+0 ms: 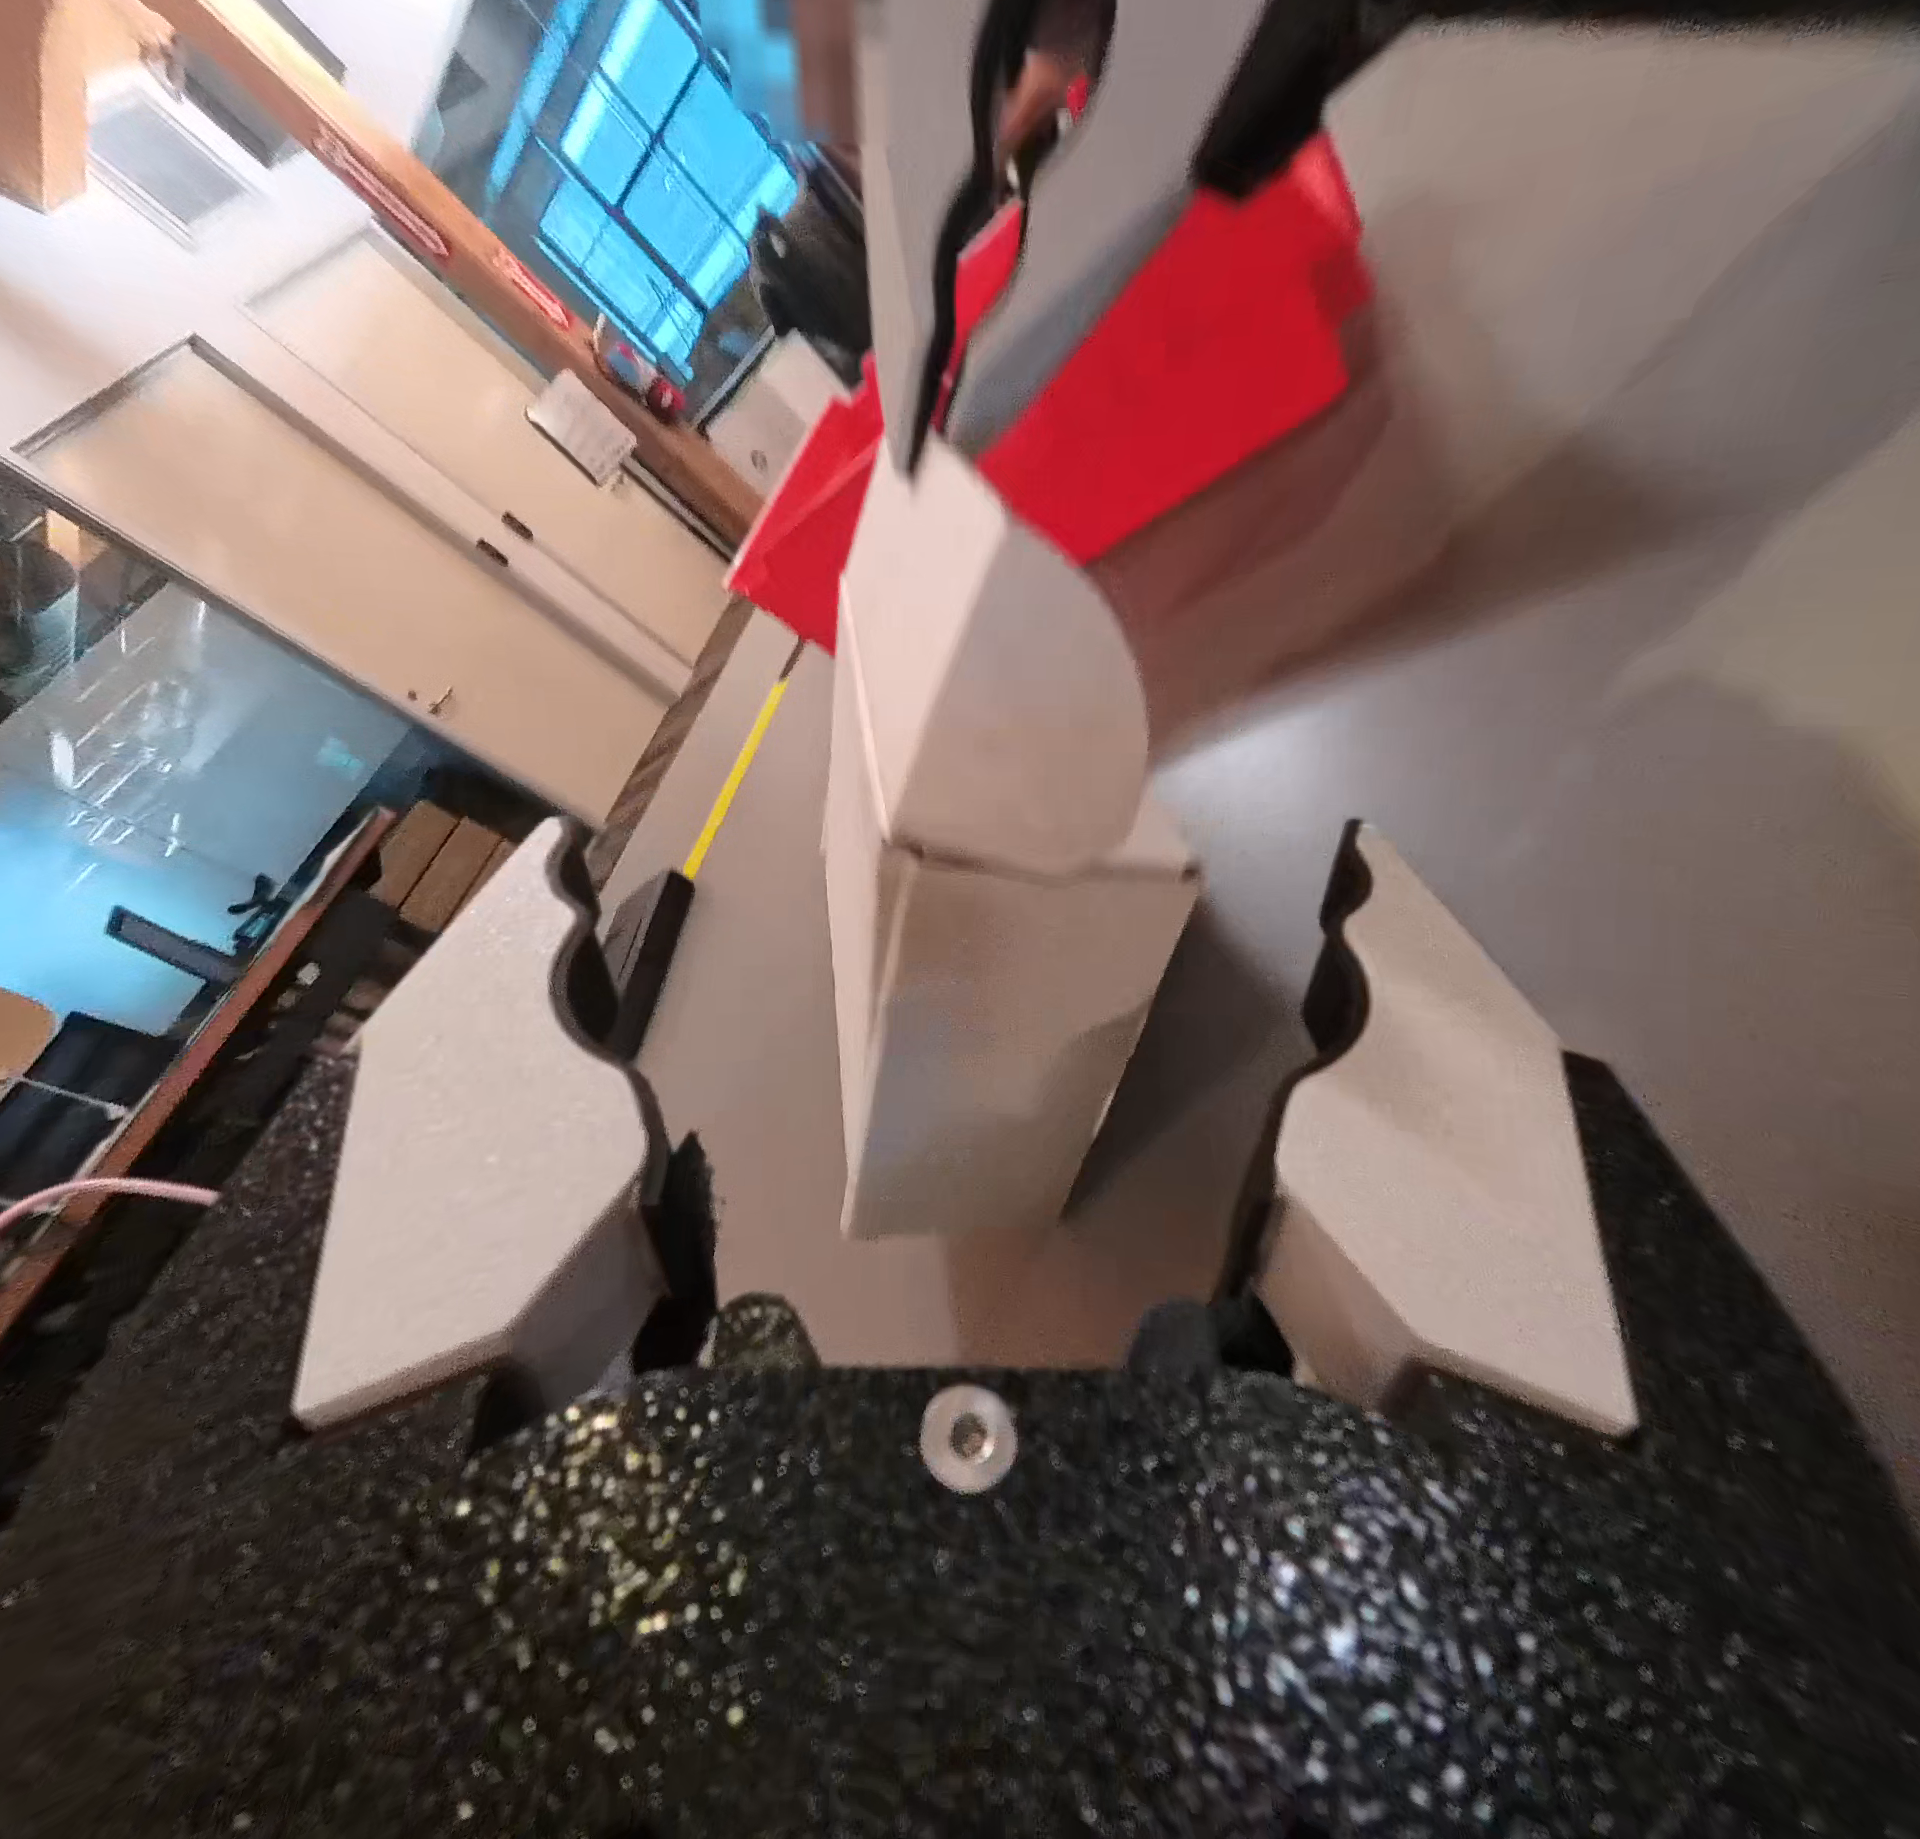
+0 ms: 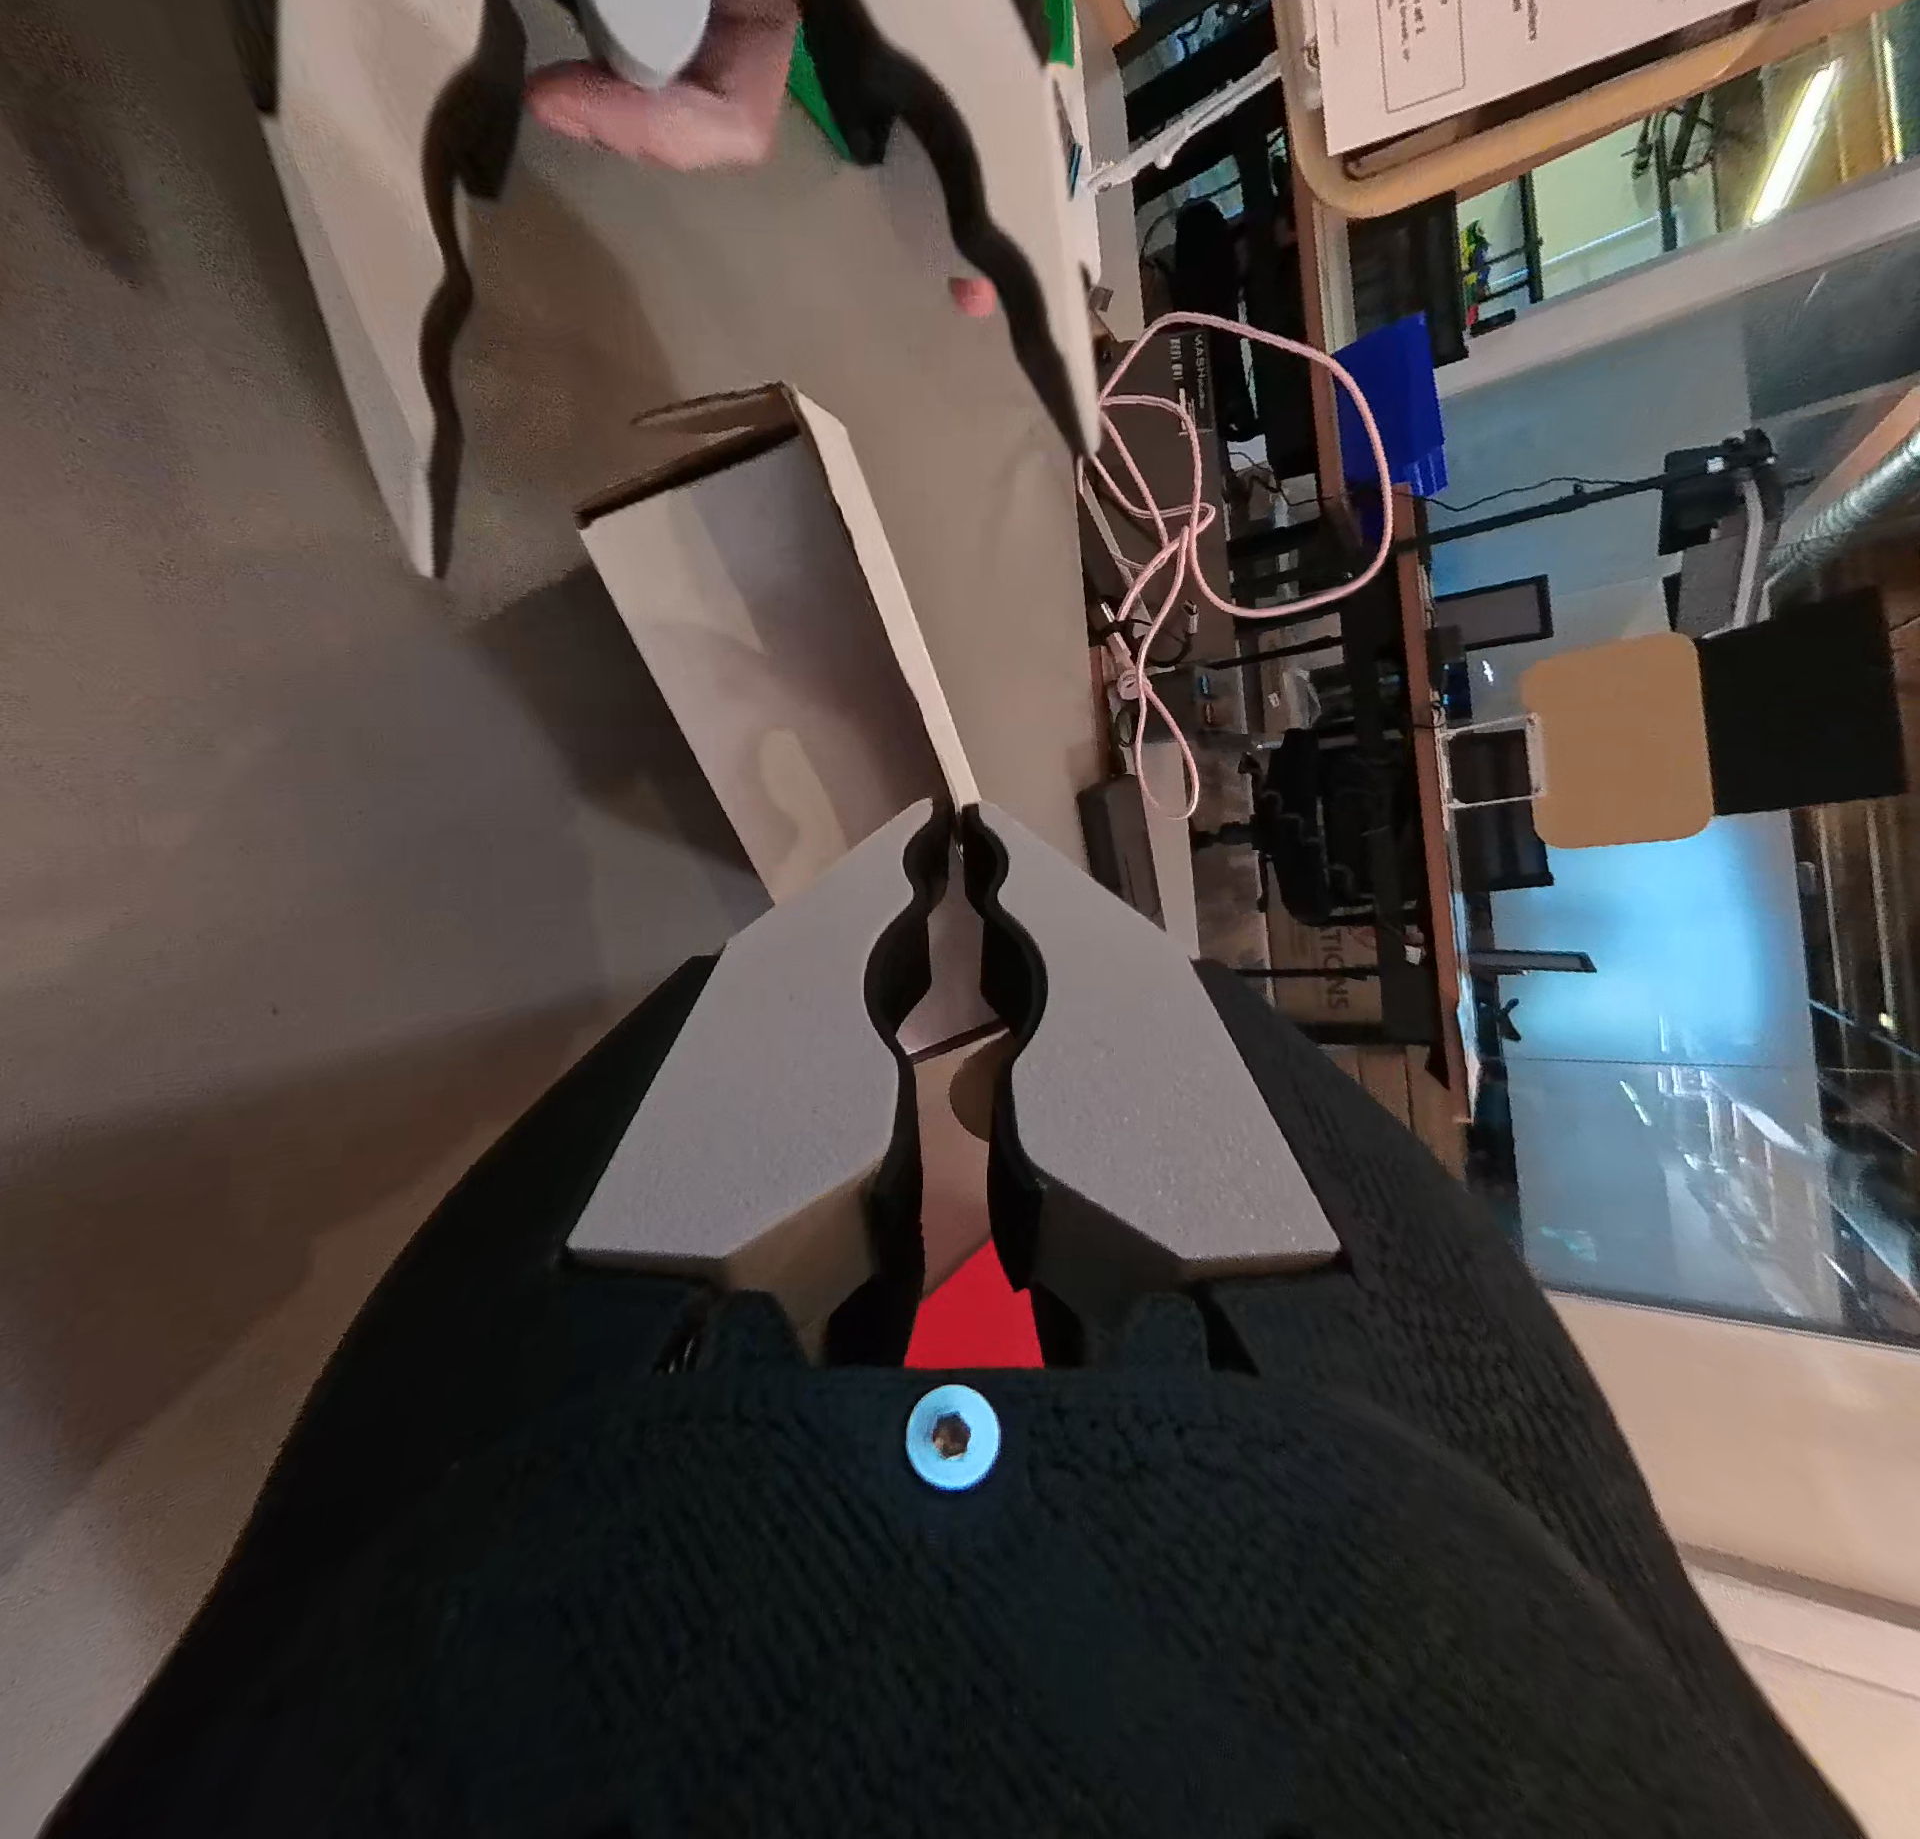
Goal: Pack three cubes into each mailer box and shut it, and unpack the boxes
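Observation:
A white mailer box [image 1: 977,1041] stands on the grey table [image 1: 1558,854], between the fingers of my left gripper [image 1: 956,854]. That gripper is wide open and its pads stay clear of the box on both sides. My right gripper [image 1: 920,449] comes in from above and is shut on the top edge of the box's lid flap [image 1: 987,667]. In the right wrist view the right gripper [image 2: 956,823] pinches the thin cardboard edge of the lid [image 2: 894,594] of the box [image 2: 727,646]. The open left gripper [image 2: 758,490] hangs beyond it. No cubes show.
A red bin [image 1: 1143,387] stands behind the box and shows red between my right fingers [image 2: 971,1322]. A yellow and black strip [image 1: 738,761] marks the table's edge. A pink cable [image 2: 1247,501] loops beyond the table, near a blue bin [image 2: 1392,397]. A hand [image 2: 665,116] holds the left gripper. Left tips to right tips: about 7 cm.

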